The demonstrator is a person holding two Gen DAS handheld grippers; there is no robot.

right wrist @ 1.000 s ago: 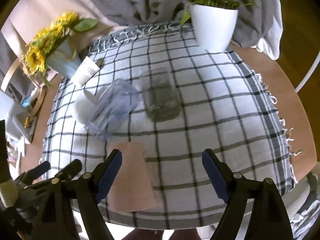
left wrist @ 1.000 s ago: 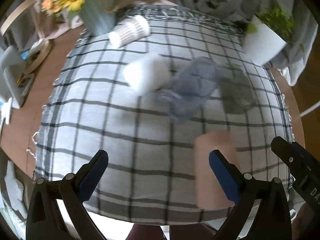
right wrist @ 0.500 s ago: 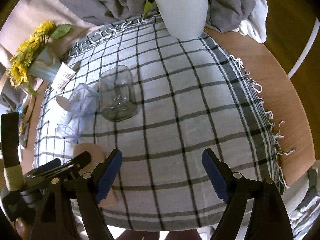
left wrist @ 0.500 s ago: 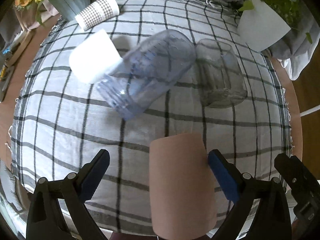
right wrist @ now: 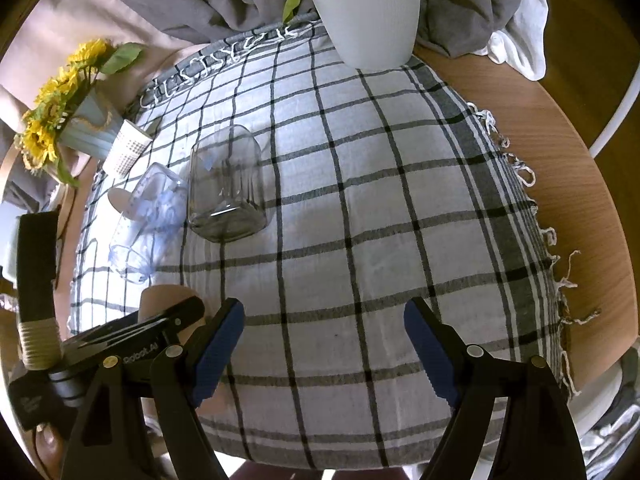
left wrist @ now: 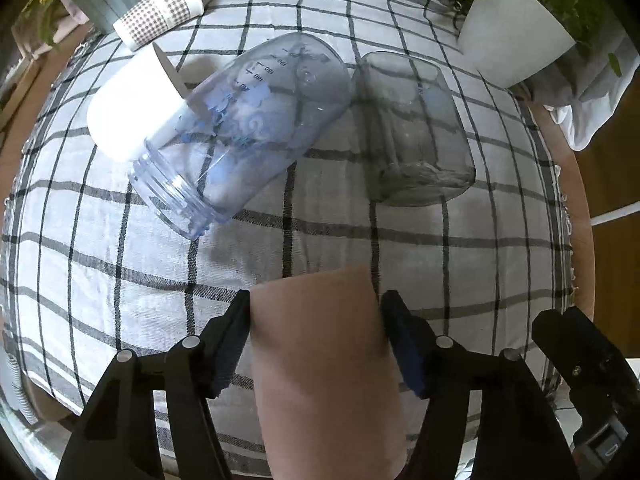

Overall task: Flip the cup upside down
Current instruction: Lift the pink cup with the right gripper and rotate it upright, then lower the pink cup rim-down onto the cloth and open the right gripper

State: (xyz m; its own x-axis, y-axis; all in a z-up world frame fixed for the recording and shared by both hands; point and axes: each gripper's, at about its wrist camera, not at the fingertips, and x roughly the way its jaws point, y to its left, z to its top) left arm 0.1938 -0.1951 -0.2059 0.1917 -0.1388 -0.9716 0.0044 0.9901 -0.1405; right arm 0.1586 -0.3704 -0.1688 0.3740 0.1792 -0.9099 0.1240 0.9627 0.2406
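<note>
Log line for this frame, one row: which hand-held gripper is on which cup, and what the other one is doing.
left hand-held gripper: shut on tan cup | right hand-held gripper: open, nothing between fingers, over checked cloth | flip: not yet done

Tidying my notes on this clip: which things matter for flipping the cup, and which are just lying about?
In the job: pink cup, left gripper closed on it.
Lying about: blue bottle, glass jar, white cup, checked cup, plant pot, sunflowers, right gripper.

Right gripper [right wrist: 322, 338], jaws apart over checked tablecloth [right wrist: 360, 216]; left gripper [right wrist: 160, 326] at the pink cup [right wrist: 166, 296].
</note>
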